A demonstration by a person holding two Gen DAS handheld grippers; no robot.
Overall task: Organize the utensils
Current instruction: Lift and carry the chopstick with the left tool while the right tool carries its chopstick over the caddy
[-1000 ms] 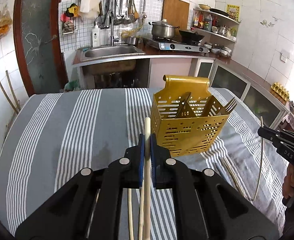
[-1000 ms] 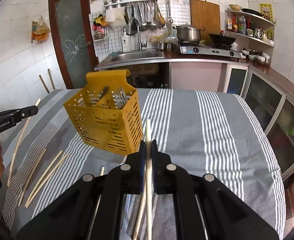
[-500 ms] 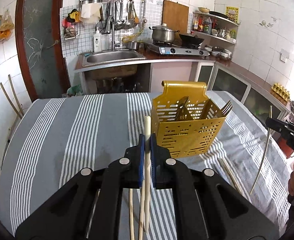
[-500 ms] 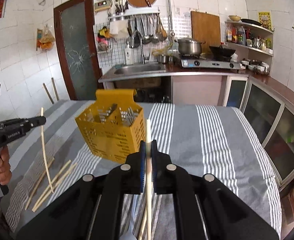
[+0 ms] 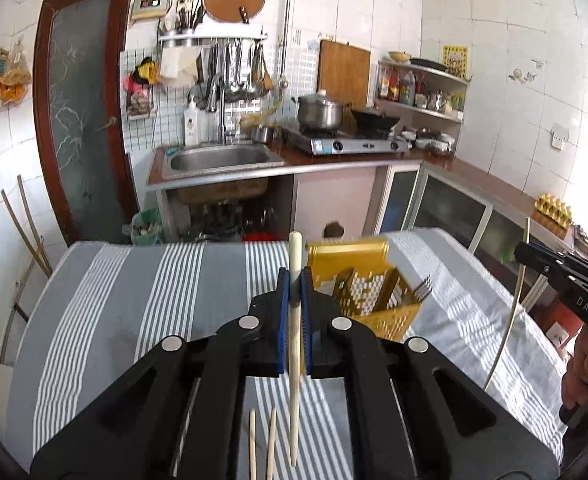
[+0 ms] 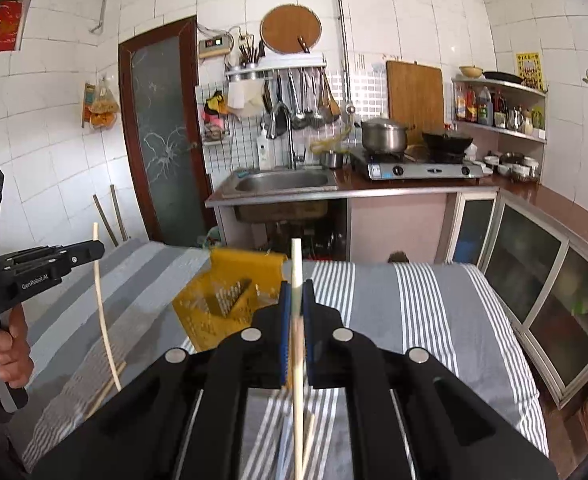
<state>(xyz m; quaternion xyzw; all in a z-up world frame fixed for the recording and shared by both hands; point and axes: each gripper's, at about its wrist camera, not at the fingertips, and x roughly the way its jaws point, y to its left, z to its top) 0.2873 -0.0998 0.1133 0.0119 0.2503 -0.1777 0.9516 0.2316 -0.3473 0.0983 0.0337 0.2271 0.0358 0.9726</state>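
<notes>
Holding one chopstick upright in each tool above the grey-and-white striped tablecloth (image 5: 106, 312), both lifted clear of it. The yellow perforated plastic utensil basket (image 5: 378, 300) sits on the far half of the cloth, ahead and just right of my left gripper (image 5: 293, 280); from the right wrist view the same basket (image 6: 214, 300) lies ahead and left of my right gripper (image 6: 296, 292). So it stands between the two tools, and neither looks clearly nearer, a call I can't settle from these views.

Left gripper is clamped on a pale wooden chopstick (image 5: 294, 344), long axis near vertical, top end poking above the fingers, lower end hanging free over the cloth. Right gripper is pinched on a second pale chopstick (image 6: 296, 360), also near vertical. My guess at the next move: carry each stick over the basket's open top and lower it tip first.

Fork tines (image 5: 424, 285) stick up at the basket's right rim. Loose chopsticks (image 5: 262, 444) lie on the cloth near me.

Hard to read: the basket is motion-blurred in the right view, my own fingers cover its near wall, and its dividers and free compartments can't be made out.
</notes>
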